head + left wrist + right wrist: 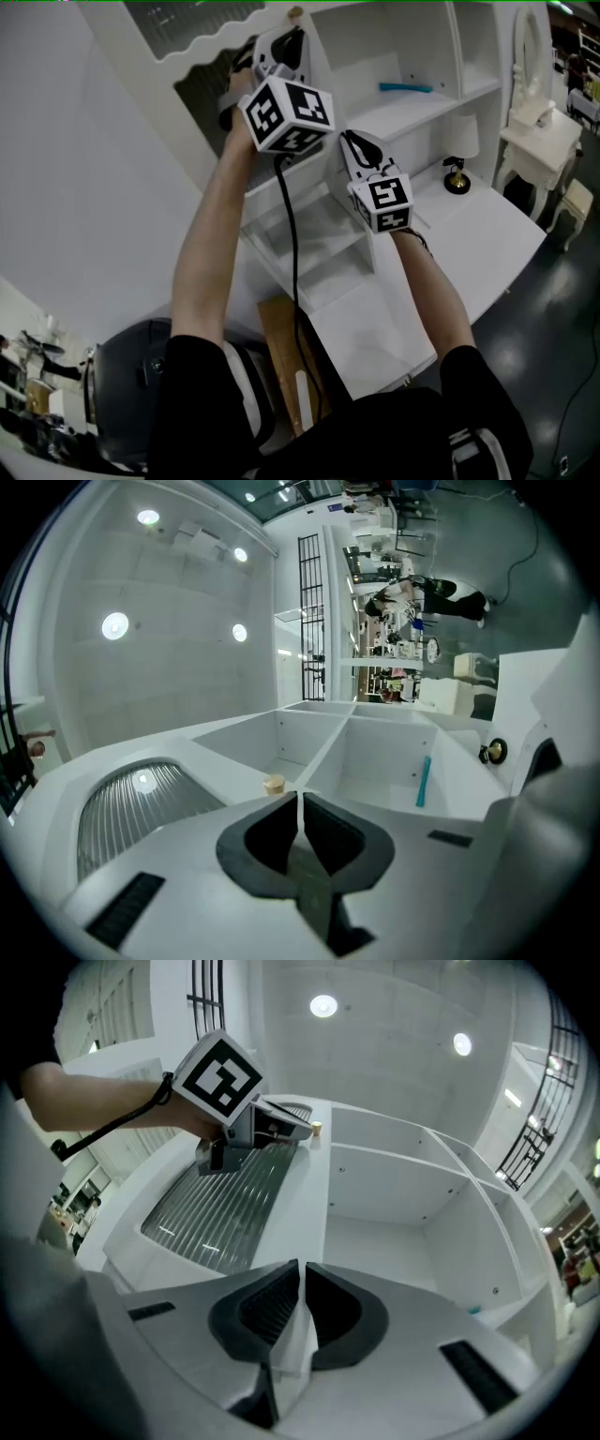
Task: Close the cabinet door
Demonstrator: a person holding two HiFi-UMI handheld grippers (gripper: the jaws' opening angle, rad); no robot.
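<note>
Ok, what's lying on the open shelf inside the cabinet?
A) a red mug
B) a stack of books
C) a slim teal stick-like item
C: a slim teal item lies flat on the white shelf. The left gripper view shows it too.

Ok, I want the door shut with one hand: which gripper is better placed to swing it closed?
Left, probably: the left gripper pinches the door edge right beside the knob. The right gripper also holds that edge, further from the knob.
</note>
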